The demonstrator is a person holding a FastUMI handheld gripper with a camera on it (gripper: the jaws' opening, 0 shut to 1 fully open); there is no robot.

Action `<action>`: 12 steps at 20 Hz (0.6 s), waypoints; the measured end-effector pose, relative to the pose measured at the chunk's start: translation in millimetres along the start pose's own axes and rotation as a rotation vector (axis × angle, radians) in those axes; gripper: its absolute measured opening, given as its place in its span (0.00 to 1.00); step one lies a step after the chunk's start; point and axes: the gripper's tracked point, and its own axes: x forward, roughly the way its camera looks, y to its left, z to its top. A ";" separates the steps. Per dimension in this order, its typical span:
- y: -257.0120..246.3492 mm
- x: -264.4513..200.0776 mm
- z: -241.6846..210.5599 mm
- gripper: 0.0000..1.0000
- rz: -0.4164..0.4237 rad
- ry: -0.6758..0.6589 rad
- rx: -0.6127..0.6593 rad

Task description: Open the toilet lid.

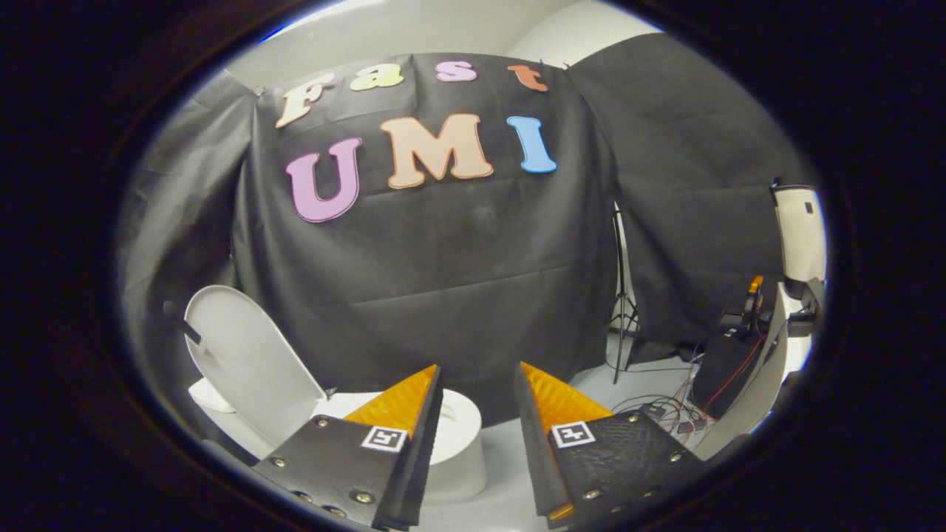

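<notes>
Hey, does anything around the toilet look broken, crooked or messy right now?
Nothing looks damaged or spilled. The lid stands raised above the toilet, and the gripper is open with nothing between its fingers. The one untidy spot is a tangle of cables on the floor near the tripod.

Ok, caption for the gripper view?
Open gripper held empty above the white toilet, its lid already raised.

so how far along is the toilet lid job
Done, by the look of it: the toilet lid stands raised, leaning back off the toilet bowl. Nothing is in hand: the gripper is open and empty, its fingers apart from the lid. Nothing visible remains.
</notes>
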 end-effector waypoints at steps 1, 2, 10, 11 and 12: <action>-0.2 0.3 -1.7 0.56 0.000 0.003 0.001; 0.4 -0.2 -1.9 0.57 0.001 0.004 0.002; 1.2 2.5 -0.6 0.58 0.008 0.009 0.004; 0.8 1.8 -1.7 0.58 0.009 0.009 0.004; 0.2 1.3 -2.1 0.58 0.008 0.009 0.005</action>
